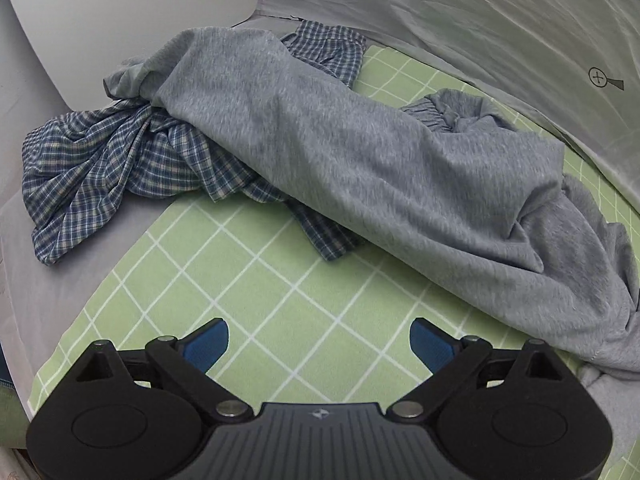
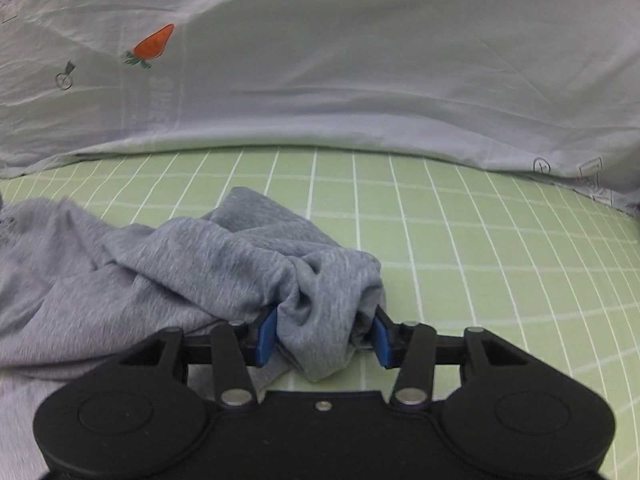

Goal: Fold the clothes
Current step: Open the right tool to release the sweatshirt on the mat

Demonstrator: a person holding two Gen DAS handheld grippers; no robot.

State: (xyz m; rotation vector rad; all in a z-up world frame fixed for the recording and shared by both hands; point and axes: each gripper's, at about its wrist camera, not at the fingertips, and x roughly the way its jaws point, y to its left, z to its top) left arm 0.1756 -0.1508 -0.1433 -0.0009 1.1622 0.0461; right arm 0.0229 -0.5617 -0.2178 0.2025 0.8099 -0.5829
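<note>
Two garments lie heaped on the bed: a grey knit garment [image 1: 360, 160] sprawls over a plaid shirt [image 1: 100, 168] toward the bed's far edge. The right claw [image 2: 324, 336] has a bunched grey end between its half-parted pads; the left claw [image 1: 320, 344] gapes wide, empty. The knit looks soft, limp and light; hems or waistband would give the firmest hold.

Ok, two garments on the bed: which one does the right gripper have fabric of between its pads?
The plain grey garment: a bunch of it sits between the right gripper pads. The blue checked garment lies partly under it, away from both grippers.
</note>
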